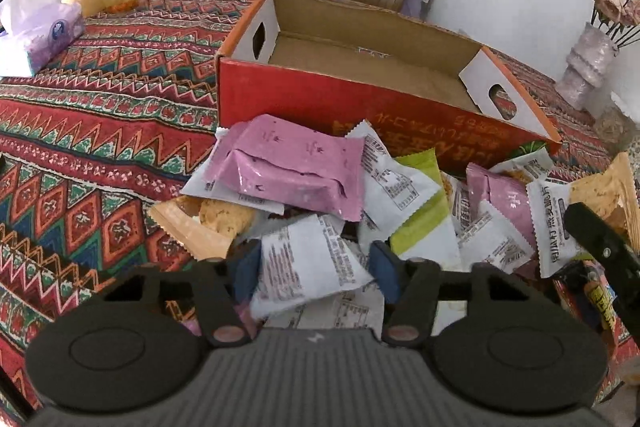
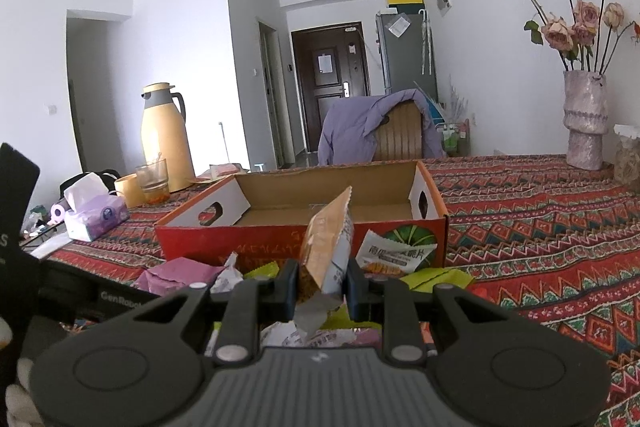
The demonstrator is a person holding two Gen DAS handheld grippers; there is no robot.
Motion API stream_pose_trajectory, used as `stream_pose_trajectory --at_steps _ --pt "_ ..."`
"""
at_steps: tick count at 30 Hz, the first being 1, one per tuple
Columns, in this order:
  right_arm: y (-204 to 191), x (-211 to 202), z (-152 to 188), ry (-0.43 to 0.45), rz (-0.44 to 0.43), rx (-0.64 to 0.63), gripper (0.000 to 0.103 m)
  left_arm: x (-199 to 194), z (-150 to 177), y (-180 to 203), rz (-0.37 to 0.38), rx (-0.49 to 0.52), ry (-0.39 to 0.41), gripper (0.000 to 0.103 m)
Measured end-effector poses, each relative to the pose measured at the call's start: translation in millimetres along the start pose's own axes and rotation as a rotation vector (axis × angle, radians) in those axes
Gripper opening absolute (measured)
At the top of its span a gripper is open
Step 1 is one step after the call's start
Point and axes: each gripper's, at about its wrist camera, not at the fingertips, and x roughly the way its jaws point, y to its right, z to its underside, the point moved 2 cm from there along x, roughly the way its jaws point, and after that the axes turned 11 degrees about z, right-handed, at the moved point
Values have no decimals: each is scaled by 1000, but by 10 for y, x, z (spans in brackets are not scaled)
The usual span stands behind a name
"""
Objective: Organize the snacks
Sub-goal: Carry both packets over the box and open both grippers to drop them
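**Trainee:** What am I working with, biggest thing first?

**Me:** The desk [image 2: 540, 227] under its patterned cloth, then the red cardboard box [image 2: 280, 243] straight ahead of both tongs, open at the top. From what I can see of its floor it looks empty. Between the box's near wall and my tongs lies the snack pile [image 1: 360, 187], touching that wall.

**Trainee:** And the tongs themselves?

**Me:** My right tongs [image 2: 322, 291] are closed on a tan snack packet [image 2: 326, 247], which stands up between the fingers with its top corner reaching above the box's near rim. My left tongs [image 1: 314, 259] are spread wide around a white packet [image 1: 312, 259] on top of the pile. I see no squeeze in it, so I judge that one isn't gripped yet.

**Trainee:** So how do I finish the right-hand step properly?

**Me:** I'd lift the tan packet until its lower tail clears the near wall, carry it forward over the open box, and only release once it is well past the rim. The wrapper is thin and crinkly, so it may hang on a pad; I'd open fully rather than halfway.

**Trainee:** The left?

**Me:** I'd close on the white packet alone. The pink packet [image 1: 292, 171] lies just ahead of the fingertips, and loose wrappers beneath could come along if I dig too deep.
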Motion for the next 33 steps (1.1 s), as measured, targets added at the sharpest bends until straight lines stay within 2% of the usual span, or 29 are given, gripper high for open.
stream_pose_trajectory --at_steps 8,12,15,20,27,33 --pt "43 -21 30 1 -3 14 23 -163 38 40 17 40 44 58" --pt "55 -37 38 4 -4 17 23 -307 88 101 51 74 80 58" --pt "58 -66 37 13 -7 20 23 -484 149 167 92 113 133 58" --pt "36 -66 -16 32 0 11 23 -723 115 304 119 185 240 58" --pt "-30 41 -347 78 17 -15 23 -741 -369 514 72 262 354 58" --pt "-64 319 -765 62 33 -15 23 -421 -786 553 1 277 336 58"
